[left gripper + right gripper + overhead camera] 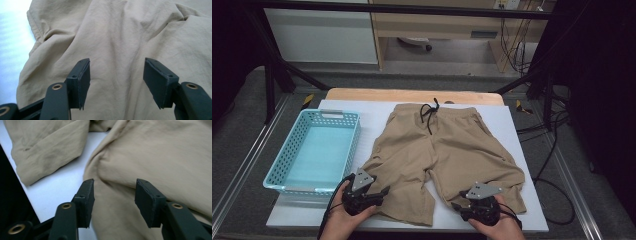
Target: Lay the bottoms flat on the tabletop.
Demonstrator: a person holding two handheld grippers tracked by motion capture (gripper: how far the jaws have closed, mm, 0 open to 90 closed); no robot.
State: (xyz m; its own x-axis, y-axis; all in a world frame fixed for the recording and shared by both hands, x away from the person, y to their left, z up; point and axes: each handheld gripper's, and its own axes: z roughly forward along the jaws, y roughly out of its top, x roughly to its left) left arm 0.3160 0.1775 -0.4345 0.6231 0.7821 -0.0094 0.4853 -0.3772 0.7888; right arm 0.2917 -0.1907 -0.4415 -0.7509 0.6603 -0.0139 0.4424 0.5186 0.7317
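Turquoise plastic basket (314, 152), its walls perforated, sits left of the tan shorts (447, 150) spread flat on the white tabletop (512, 125), black drawstring (430, 112) at the far waistband. Left gripper (382, 192) hovers wide apart over the left leg's hem; its own view shows fine creases (115, 45). Right gripper (457, 206), jaws parted and empty, hangs over the right leg's hem (120, 225).

Left claw (116, 83) over wrinkled tan shorts (120, 37), black jaws spread apart with bare cloth between, nothing pinched. Hem edge folded at upper left. White bench (11, 50) bare along the left side.
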